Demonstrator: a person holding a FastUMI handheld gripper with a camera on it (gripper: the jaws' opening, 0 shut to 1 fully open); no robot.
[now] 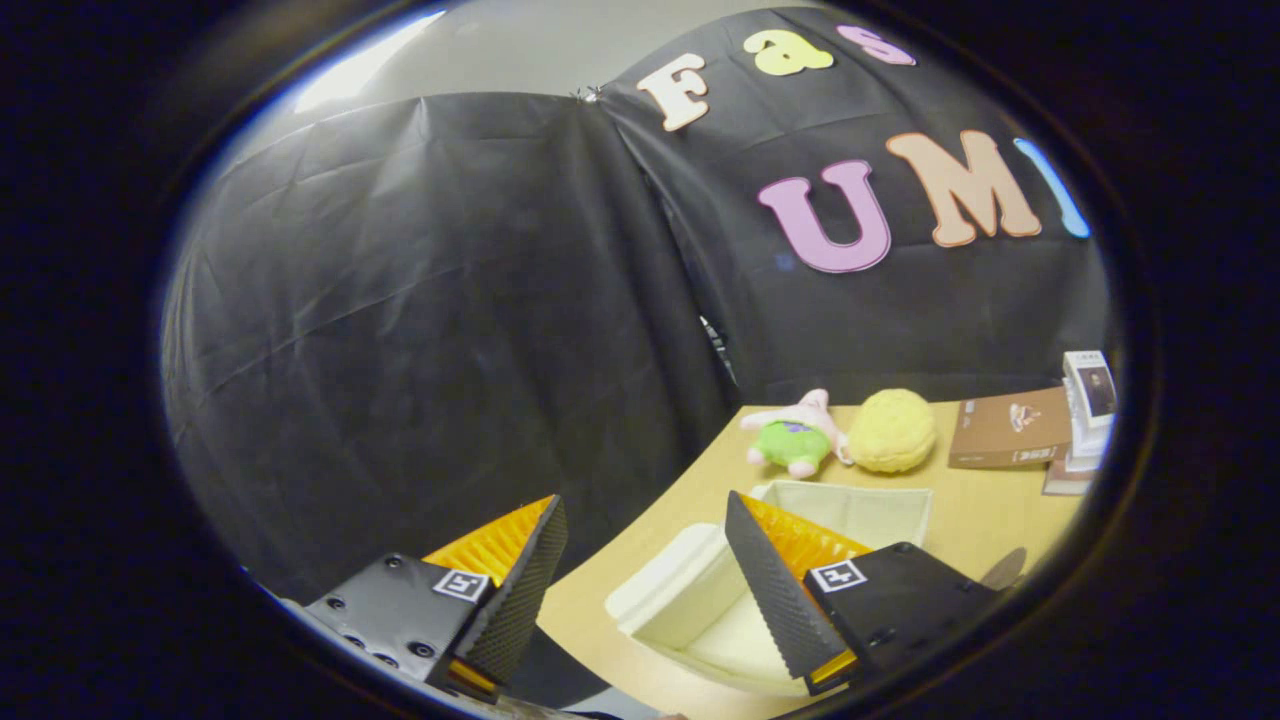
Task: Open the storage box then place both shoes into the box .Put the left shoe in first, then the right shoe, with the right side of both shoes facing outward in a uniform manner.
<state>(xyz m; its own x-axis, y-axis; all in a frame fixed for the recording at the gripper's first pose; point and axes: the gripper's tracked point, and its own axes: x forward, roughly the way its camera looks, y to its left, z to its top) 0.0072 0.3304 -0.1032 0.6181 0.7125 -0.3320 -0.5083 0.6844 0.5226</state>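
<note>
My gripper [645,510] is open, with nothing between its fingers [520,590]. It hangs above the near corner of the wooden table [990,520]. A cream storage box [690,600] lies on the table just under and beyond the right finger, which covers part of it. Its inside looks bare where it shows. A cream panel [860,505] stands at the box's far side; it looks like the raised lid, but I cannot tell for sure.
A pink and green plush toy [795,435] and a round yellow plush [892,430] sit beyond the box near the black cloth wall. A brown book [1010,428] and a small upright card box [1090,400] lie to their right. The table edge runs beside the left finger.
</note>
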